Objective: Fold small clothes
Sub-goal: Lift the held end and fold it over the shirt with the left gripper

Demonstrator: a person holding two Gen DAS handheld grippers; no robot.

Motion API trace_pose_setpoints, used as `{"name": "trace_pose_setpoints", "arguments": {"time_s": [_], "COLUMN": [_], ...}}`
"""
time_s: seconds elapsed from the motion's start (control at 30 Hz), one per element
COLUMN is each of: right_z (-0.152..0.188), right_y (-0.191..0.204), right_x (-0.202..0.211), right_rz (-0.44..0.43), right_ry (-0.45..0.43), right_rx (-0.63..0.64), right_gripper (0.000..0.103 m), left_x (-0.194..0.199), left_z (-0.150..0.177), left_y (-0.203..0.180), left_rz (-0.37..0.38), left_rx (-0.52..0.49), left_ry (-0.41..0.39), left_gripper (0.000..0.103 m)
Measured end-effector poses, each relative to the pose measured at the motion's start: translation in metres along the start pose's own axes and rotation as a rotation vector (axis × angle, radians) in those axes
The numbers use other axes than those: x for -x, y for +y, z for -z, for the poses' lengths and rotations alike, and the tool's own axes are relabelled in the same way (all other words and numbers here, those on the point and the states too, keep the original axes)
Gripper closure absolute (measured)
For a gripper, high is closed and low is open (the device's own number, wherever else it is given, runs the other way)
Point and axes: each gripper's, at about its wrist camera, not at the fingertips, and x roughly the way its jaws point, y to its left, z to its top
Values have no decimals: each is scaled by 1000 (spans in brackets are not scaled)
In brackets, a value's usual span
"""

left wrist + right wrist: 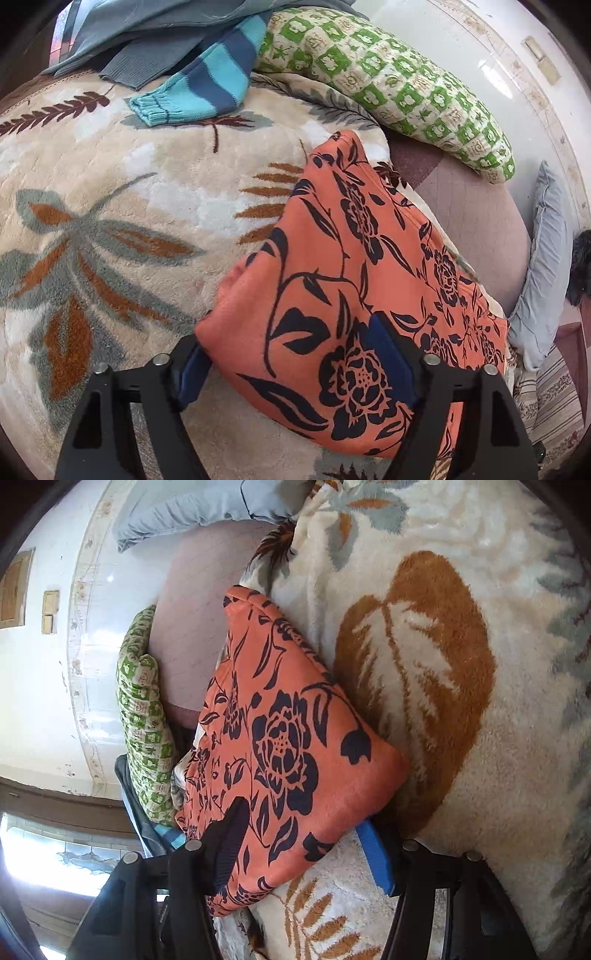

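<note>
An orange garment with a dark floral print (354, 288) lies folded on a plush leaf-pattern blanket (110, 221). My left gripper (295, 373) is wide open, its two blue-padded fingers straddling the garment's near edge, one pad (388, 354) on top of the cloth, the other (192, 373) at its left edge. In the right wrist view the same garment (291, 746) lies on the blanket (461, 738). My right gripper (306, 838) is open too, with the garment's near corner between its fingers; the left finger (229, 842) rests on the cloth.
A striped blue sleeve (199, 92) and grey clothes (147, 33) lie at the blanket's far edge. A green-checked pillow (388, 81) and a grey pillow (546, 266) lie on the mauve sheet (472, 221) beside a white wall. The green-checked pillow also shows in the right wrist view (144, 716).
</note>
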Motion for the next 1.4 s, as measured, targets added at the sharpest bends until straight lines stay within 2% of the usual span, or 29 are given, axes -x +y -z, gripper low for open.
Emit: {"name": "trace_pose_setpoints", "arguments": {"time_s": [0.1, 0.17, 0.2, 0.23, 0.33, 0.43, 0.53, 0.63, 0.8, 1.0, 1.07, 1.1, 1.17, 1.2, 1.23, 1.27, 1.3, 1.4], "right_z": [2, 3, 2, 2, 5, 12, 16, 22, 42, 75, 85, 87, 86, 85, 84, 83, 86, 103], "right_y": [8, 13, 13, 10, 15, 37, 46, 53, 67, 62, 53, 44, 21, 8, 0, 1, 7, 26], "right_x": [-5, -10, -13, -14, -8, 1, 11, 22, 48, 92, 98, 93, 73, 65, 66, 71, 78, 100], "right_rz": [10, 44, 63, 60, 67, 92, 73, 66, 63, 74, 94, 125, 233, 263, 228, 214, 226, 229], "right_ry": [-54, -56, -43, -38, -51, -94, -122, -144, -167, -158, -125, -73, 63, 124, 137, 126, 118, 111], "right_rx": [73, 133, 141, 125, 152, 258, 284, 311, 372, 382, 375, 362, 272, 193, 135, 129, 160, 263], "right_gripper": [41, 54, 75, 78, 83, 85, 86, 87, 87, 88, 87, 87, 83, 81, 80, 77, 73, 72], "left_x": [-2, -1, 0, 1, 7, 14, 21, 36, 66, 88, 84, 77, 57, 52, 52, 54, 55, 55], "left_z": [4, 5, 5, 4, 2, 2, 1, -3, -4, 16, 25, 28, 33, 33, 31, 28, 27, 26], "left_y": [-8, -9, -9, -8, -8, -13, -12, -12, -13, 15, 23, 28, 40, 47, 51, 51, 50, 47], "left_rz": [-42, -73, -91, -82, -51, -45, -25, 18, 44, 65, 38, 11, -42, -23, 0, 7, 11, 13], "left_rx": [-56, -72, -82, -88, -102, -134, -128, -116, -142, -144, -164, -170, -146, -111, -88, -83, -82, -81], "left_ry": [-14, -27, -35, -35, -47, -68, -74, -91, -123, -51, -17, 6, 107, 134, 138, 143, 138, 120], "left_gripper": [18, 27, 40, 47, 65, 73, 75, 76, 77, 77, 75, 72, 59, 50, 49, 49, 49, 49]}}
